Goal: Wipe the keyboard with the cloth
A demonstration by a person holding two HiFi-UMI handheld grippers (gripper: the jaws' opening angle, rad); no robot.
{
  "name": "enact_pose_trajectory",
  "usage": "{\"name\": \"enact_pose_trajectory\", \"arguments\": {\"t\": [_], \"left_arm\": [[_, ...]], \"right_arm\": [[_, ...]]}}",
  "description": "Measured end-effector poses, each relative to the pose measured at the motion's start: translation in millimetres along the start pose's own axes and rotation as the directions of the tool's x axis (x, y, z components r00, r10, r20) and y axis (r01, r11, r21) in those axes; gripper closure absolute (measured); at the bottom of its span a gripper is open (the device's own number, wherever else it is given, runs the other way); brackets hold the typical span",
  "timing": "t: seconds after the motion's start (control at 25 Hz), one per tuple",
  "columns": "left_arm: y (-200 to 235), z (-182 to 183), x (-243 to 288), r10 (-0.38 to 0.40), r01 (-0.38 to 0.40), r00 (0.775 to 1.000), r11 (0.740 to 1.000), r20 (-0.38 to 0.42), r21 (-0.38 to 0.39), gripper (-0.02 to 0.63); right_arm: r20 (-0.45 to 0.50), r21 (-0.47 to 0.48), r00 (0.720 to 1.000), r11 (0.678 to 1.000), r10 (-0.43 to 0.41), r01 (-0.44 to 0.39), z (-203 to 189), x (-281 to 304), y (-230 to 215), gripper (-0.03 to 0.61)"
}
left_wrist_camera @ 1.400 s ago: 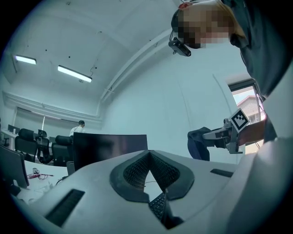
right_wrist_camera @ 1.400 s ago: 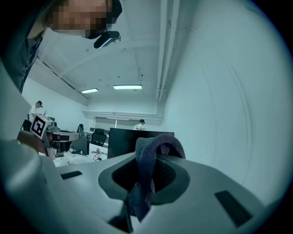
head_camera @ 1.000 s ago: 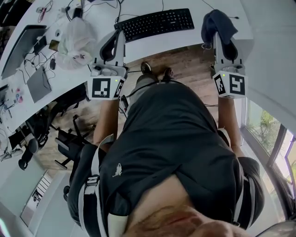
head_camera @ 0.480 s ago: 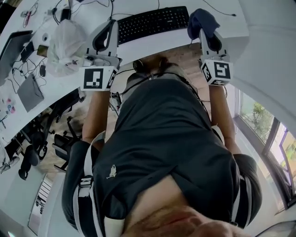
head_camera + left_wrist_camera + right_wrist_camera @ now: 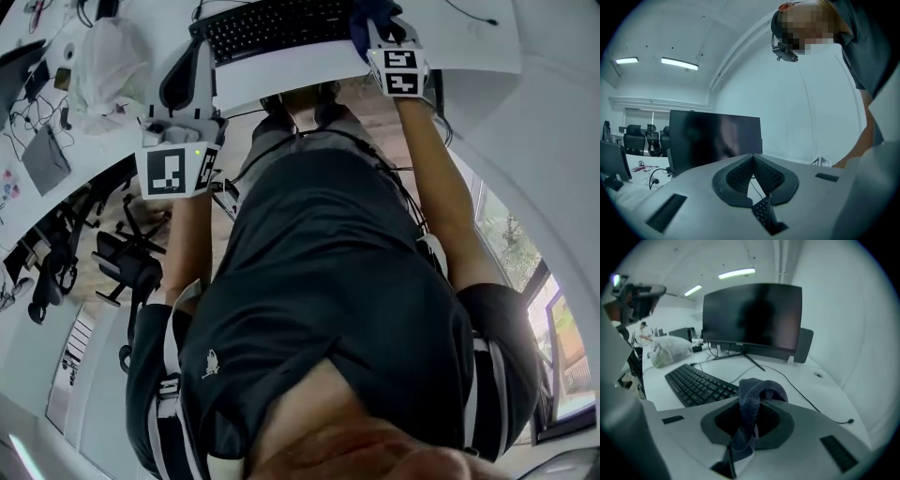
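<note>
Right gripper (image 5: 747, 418) advanced; cloth (image 5: 757, 392) near keyboard (image 5: 272, 23), monitor (image 5: 752, 317).

Open-plan office. White desks (image 5: 811, 383), monitor (image 5: 752, 317), keyboard (image 5: 698, 383); swivel chairs (image 5: 122, 258) behind; ceiling strip lights (image 5: 679, 63).

Bright, even indoor light; heavy fisheye.
Ceiling strip lights (image 5: 679, 63) blow out white in both gripper views. Daylight enters at the window (image 5: 567, 342). Bluish cast, corners vignetted black, edges bent. Cloth (image 5: 751, 398) close to the lens is soft.
</note>
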State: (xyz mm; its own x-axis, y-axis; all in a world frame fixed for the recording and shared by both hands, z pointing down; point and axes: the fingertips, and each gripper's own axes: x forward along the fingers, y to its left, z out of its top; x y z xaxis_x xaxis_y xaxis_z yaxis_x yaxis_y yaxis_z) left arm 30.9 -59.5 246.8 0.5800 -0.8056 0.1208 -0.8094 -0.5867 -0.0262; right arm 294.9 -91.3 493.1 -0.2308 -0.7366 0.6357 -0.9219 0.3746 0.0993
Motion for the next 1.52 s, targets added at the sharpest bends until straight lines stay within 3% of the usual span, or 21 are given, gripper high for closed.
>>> {"name": "enact_pose_trajectory", "arguments": {"t": [0.12, 0.28, 0.44, 0.72, 1.0, 1.36, 1.52], "left_arm": [[-10, -9, 2, 0.025, -0.025, 0.999, 1.000, -0.026, 0.007, 0.609], [0, -15, -4, 0.082, -0.083, 0.996, 0.996, -0.042, -0.013, 0.609], [6, -19, -3, 0.107, -0.108, 0.993, 0.994, -0.056, -0.021, 0.609], [3, -17, 9, 0.097, -0.098, 0.994, 0.995, -0.057, -0.021, 0.609], [2, -15, 20, 0.079, -0.081, 0.995, 0.996, -0.057, -0.029, 0.609], [12, -16, 25, 0.064, -0.066, 0.996, 0.997, -0.065, -0.033, 0.609], [19, -16, 23, 0.070, -0.072, 0.996, 0.997, -0.061, -0.038, 0.609]], "right_arm": [[-0.092, -0.070, 0.996, 0.998, -0.004, -0.002, -22, 41, -9, 0.526], [-0.132, -0.198, 0.989, 0.975, 0.074, -0.099, -27, 42, 39, 0.528], [-0.139, -0.246, 0.981, 0.955, 0.137, -0.169, -36, 41, 66, 0.528], [-0.149, -0.228, 0.988, 0.970, 0.047, -0.081, -21, 63, -6, 0.528], [-0.224, -0.143, 0.958, 0.967, 0.178, -0.213, -69, 1, 50, 0.528], [-0.179, -0.143, 0.980, 0.984, 0.081, -0.107, -25, 47, -3, 0.528], [-0.198, -0.132, 0.977, 0.985, 0.081, -0.108, -40, 30, 13, 0.528]]}}
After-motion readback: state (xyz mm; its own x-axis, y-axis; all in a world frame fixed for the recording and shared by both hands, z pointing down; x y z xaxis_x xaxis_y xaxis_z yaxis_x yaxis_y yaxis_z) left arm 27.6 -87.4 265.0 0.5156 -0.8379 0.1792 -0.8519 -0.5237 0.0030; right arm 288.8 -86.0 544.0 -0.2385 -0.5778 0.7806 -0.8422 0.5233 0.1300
